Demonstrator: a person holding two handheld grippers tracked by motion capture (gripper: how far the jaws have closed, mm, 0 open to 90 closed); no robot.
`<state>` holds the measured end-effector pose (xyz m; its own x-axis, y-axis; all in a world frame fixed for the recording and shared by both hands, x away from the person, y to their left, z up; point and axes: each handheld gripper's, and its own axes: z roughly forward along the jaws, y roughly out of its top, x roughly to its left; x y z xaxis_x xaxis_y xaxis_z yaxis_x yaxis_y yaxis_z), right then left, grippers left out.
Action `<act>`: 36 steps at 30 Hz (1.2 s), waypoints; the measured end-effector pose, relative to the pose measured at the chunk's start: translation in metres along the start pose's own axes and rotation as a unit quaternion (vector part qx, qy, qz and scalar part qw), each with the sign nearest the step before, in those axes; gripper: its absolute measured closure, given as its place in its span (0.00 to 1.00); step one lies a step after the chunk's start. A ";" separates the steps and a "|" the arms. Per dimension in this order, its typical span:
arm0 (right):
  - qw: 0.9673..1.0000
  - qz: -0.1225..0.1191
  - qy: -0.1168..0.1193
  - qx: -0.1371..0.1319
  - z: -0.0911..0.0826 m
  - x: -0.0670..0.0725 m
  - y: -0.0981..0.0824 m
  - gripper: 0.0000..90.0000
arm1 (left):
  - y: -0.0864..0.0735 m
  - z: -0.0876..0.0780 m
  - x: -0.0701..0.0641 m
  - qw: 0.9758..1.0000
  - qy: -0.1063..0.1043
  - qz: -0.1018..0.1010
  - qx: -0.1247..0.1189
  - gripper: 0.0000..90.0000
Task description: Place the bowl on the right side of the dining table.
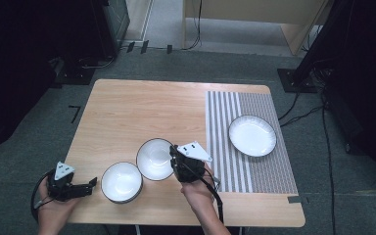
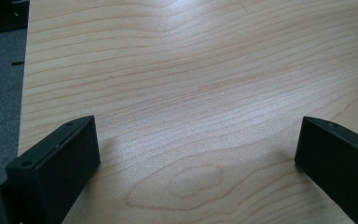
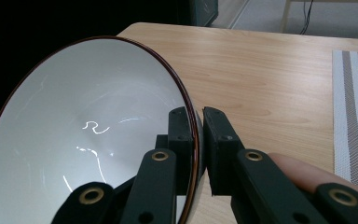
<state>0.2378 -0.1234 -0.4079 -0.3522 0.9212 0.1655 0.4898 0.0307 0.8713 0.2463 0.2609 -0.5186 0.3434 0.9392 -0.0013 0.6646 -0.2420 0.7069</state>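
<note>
**Right tool clamping a bowl rim, left tool idling open**

The right tool (image 1: pixel 175 157) is gripping the white ceramic bowl with a thin dark rim (image 1: pixel 154 159), which is sitting near the middle of the front half of the light wooden bench (image 1: pixel 142 110). In the right gripper view the two black jaws are pinching the rim of this bowl (image 3: pixel 88 130) between them, one jaw inside the white wall and the other outside, nearly touching each other. The bowl is appearing tilted in that view, its opening turned toward the camera, with a fingertip (image 3: pixel 303 172) showing at the lower right behind the tool's linkage (image 3: pixel 200 154).

Just beside this bowl, to its left and nearer the front edge, a second white bowl with a dark outer wall (image 1: pixel 121 182) is resting on the bench; the two rims are lying very close, and whether they are touching is not clear from above.

The left tool (image 1: pixel 92 183) is lying low at the front left corner of the bench, held by the person's left hand (image 1: pixel 54 208), its jaws pointing toward the second bowl but apart from it. In the left gripper view its jaws (image 2: pixel 196 154) are standing wide apart with nothing but bare wood grain between them.

On the right side of the bench a grey and white striped woven placemat (image 1: pixel 254 166) is lying flat, and a white round plate with a dark edge (image 1: pixel 252 135) is sitting on its far half, well apart from both bowls.
</note>
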 end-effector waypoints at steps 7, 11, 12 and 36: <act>1.000 0.005 -0.009 -0.001 -0.001 -0.007 0.000 0.93 | 0.000 0.000 0.000 1.000 0.000 -0.001 0.000 0.00; 1.000 0.005 -0.011 -0.002 -0.001 -0.009 0.000 0.93 | 0.000 0.000 0.000 1.000 0.002 -0.002 0.000 0.00; 1.000 0.006 -0.012 -0.001 -0.002 -0.010 0.000 0.93 | 0.000 0.000 0.000 1.000 0.002 -0.002 0.000 0.00; 0.999 0.011 -0.033 -0.003 -0.002 -0.026 -0.001 0.93 | 0.000 0.000 -0.001 1.000 0.003 -0.002 0.001 0.00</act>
<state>0.2442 -0.1480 -0.4122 -0.2877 0.9452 0.1545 0.4926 0.0077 0.8702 0.2457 0.2604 -0.5187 0.3366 0.9416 0.0007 0.6666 -0.2388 0.7061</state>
